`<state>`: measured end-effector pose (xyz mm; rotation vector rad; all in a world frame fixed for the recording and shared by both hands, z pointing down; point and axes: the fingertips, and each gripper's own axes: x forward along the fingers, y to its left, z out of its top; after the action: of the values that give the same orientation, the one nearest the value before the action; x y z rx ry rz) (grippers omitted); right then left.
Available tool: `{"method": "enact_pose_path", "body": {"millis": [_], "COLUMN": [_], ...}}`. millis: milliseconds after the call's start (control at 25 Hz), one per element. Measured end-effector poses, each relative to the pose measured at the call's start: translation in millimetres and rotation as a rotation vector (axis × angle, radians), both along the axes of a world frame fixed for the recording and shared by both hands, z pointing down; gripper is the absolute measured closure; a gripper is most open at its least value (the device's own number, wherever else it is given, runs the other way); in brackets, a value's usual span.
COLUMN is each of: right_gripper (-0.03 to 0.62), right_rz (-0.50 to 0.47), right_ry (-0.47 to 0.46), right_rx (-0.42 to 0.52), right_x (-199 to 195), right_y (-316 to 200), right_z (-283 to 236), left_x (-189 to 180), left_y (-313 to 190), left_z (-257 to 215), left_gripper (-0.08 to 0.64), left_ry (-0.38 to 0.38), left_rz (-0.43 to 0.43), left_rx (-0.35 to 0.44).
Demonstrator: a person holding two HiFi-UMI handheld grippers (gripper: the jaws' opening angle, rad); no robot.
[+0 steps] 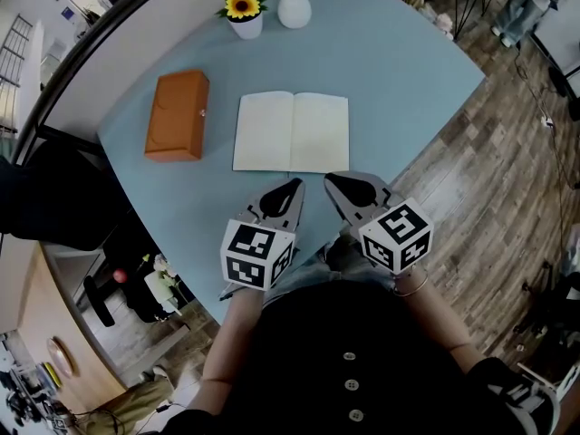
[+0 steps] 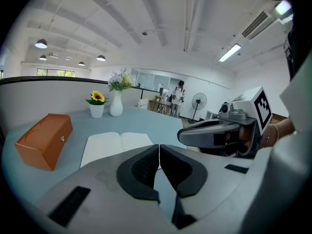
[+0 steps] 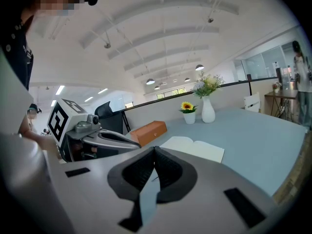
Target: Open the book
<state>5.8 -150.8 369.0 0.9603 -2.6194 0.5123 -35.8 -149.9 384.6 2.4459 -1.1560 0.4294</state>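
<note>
Nearest: the person's dark buttoned top (image 1: 350, 361), with both grippers held out just past it, over the near edge of the table (image 1: 399, 80).
Left gripper (image 1: 294, 187): jaws pressed together and nothing between the pads; it carries nothing.
Right gripper (image 1: 332, 185): also closed and empty, close beside the left one, tips aimed toward the book.
Book (image 1: 291, 131): lying flat on the table just beyond both gripper tips, two blank pages showing and the spine running away from the person.
Other things: an orange box (image 1: 177, 114) to the left of the book; a potted sunflower (image 1: 243, 12) and a white vase (image 1: 294, 5) at the far edge.
Step in hand: judging by the spread pages, the opening looks done; neither tool touches the book.
Next move: probably none on the book, only keeping the tools off the pages.
Head view alone: the top-down layout, with both pages flat.
Gripper views alone: the pads meeting edge to edge, each gripper seen side-on from the other, and a ceiling with lamps beyond.
</note>
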Motion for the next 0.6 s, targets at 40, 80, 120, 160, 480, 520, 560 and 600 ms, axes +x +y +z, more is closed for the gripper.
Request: {"method": "enact_pose_path", "body": {"millis": [40,80,120,160,480,520,560,600], "right_gripper": [0.591,0.591,0.591,0.591,0.591,0.591,0.591,0.591], "right_rz": [0.0,-0.001,-0.003,-0.005,-0.003,-0.006,-0.007,-0.006], "right_ry": [0.0,0.001,0.001,0.003,0.007,0.007,0.007,0.006], "right_rx": [0.0,-0.001,-0.002,-0.003,-0.002,-0.004,-0.005,-0.005], "right_x": [0.0,-0.4,-0.9,-1.4,-0.3,-0.9,-1.1,-0.6], "right_y": [0.7,1.3,1.8,2.4,2.0,2.3,2.7,2.8], "right_z": [0.2,0.5,0.9,1.3,1.0,1.2,1.4,1.5], "left_x": [0.3,0.3,0.1,0.2,4.1,4.2,4.7,5.5], "left_y": [0.9,1.5,2.0,2.3,3.6,3.4,3.4,3.3], "left_z": [0.3,0.8,1.4,2.2,3.7,3.6,3.8,4.0], "left_gripper": [0.543,0.543,0.543,0.543,0.545,0.545,0.545,0.545], "left_ry": [0.002,0.003,0.004,0.004,0.005,0.005,0.006,0.01], "left_rz": [0.002,0.004,0.006,0.008,0.024,0.025,0.025,0.025], "left_rx": [-0.002,-0.004,-0.006,-0.009,-0.017,-0.018,-0.019,-0.021]}}
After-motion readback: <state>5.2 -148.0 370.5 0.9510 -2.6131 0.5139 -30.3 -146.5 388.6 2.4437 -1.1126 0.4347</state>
